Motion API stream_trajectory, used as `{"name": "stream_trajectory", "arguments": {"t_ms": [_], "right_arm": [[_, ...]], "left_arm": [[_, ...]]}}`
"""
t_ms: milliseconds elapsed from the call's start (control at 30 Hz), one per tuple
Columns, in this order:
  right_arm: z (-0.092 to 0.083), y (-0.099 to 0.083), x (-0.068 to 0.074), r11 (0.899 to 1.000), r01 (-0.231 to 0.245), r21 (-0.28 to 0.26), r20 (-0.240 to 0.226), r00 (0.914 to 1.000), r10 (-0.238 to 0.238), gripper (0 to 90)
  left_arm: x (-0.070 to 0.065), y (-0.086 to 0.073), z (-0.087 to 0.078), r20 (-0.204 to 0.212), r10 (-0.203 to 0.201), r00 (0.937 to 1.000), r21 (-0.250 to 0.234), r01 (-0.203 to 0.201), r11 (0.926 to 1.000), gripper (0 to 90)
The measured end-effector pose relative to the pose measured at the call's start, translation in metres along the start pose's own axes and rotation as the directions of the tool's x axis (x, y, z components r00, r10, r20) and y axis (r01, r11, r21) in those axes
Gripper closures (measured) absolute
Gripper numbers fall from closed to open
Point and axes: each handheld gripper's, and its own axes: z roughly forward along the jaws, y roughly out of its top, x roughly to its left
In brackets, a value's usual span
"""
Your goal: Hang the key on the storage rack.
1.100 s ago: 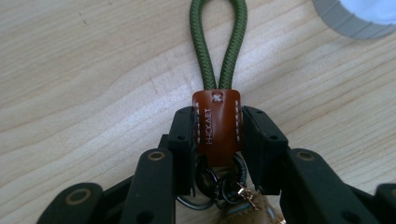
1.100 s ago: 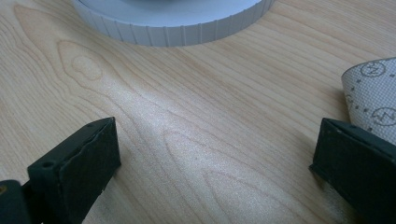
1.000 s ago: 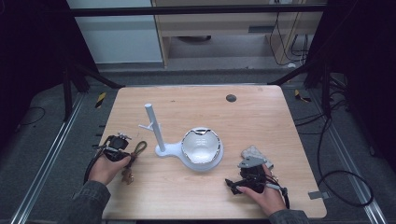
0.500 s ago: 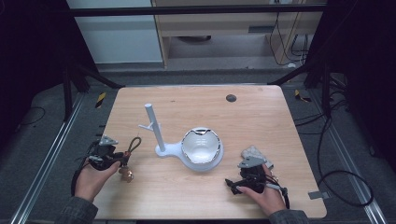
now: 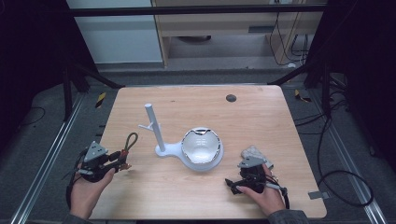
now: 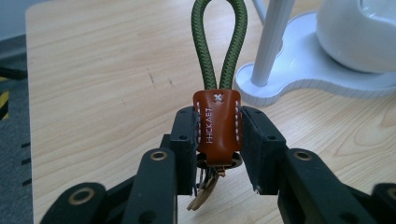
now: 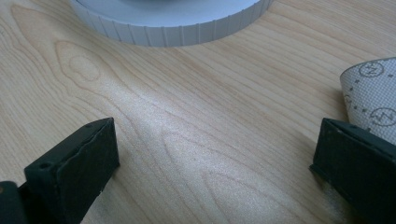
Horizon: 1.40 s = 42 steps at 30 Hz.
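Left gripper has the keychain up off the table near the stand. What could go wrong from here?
1. The left gripper pinches only the brown leather tab; the keys hang below the jaws and could swing or snag.
2. The green cord loop is narrow and floppy, so it may miss the white stand and its small peg.

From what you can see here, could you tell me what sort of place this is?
Probably a lab or workshop set up for recording. A bare wooden table stands inside a dark metal frame, loose cables trail over the grey floor, and a plain cabinet sits behind.
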Motion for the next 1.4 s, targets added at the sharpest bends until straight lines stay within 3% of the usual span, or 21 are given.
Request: {"name": "stream_trajectory", "arguments": {"t_ms": [367,1067,1400], "right_arm": [[0.0,0.0,0.0,1.0,0.0,-0.002,-0.001,1.0,0.0,0.3],[0.0,0.0,0.0,1.0,0.0,-0.002,0.0,1.0,0.0,0.2],[0.0,0.0,0.0,1.0,0.0,-0.001,-0.001,1.0,0.0,0.3]], "left_arm": [[-0.017,0.002,-0.023,0.021,0.003,0.9998,-0.154,0.001,0.988,66.7],[-0.03,0.006,-0.03,0.046,0.025,0.9987,-0.234,-0.013,0.9721,66.7],[-0.042,0.014,-0.031,0.068,0.042,0.9968,-0.279,-0.021,0.96,66.6]]}}
